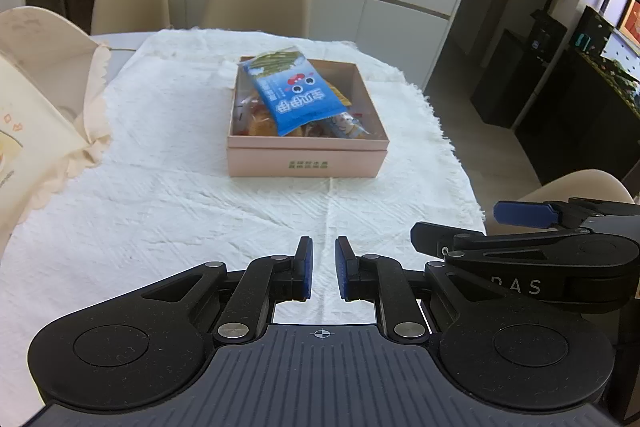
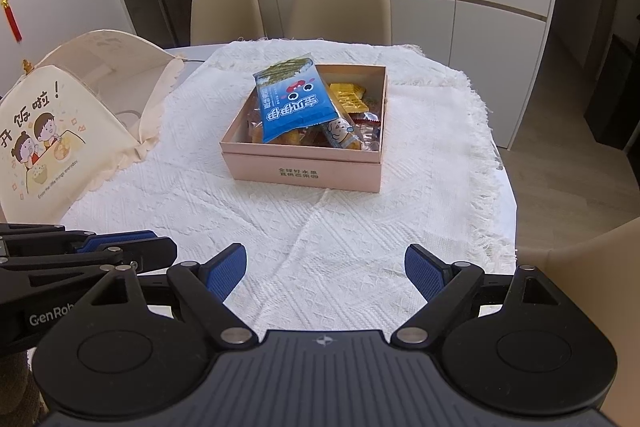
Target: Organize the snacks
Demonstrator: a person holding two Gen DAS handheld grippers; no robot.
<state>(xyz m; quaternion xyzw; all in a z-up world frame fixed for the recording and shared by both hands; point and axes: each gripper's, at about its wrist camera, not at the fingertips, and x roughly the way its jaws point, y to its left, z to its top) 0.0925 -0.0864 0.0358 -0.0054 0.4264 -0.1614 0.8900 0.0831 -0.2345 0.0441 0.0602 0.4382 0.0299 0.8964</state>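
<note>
Left black hand-held gripper [image 1: 323,269], nearest the viewer: blue-padded fingers drawn almost together with a narrow gap, holding nothing, poised above the white textured tablecloth [image 1: 192,187]. Right black hand-held gripper [image 2: 325,273], just beside it: jaws spread wide, likewise empty and touching nothing.

Middle distance: shallow pink cardboard box [image 2: 308,169], open-topped, resting on the cloth well apart from both grippers. Inside lie the snacks. A large blue foil snack packet [image 2: 298,107] sits on top, tilted, its far end overhanging the box's rear-left rim. Beneath and beside it are a gold-wrapped snack [image 2: 347,95], a small pale-blue cartoon-printed packet [image 2: 340,133] and clear-wrapped pastries [image 1: 260,123].

To the left: cream fabric food cover with cartoon print [image 2: 60,131]. Beyond the table: two beige chairs [image 2: 340,7] and a cabinet shelf of ornaments.

Risk, as judged: the blue packet is perched loosely and could slide off the rim if the box is nudged; slick foil may slip from a shallow pinch, and a hard squeeze could crush the contents.
</note>
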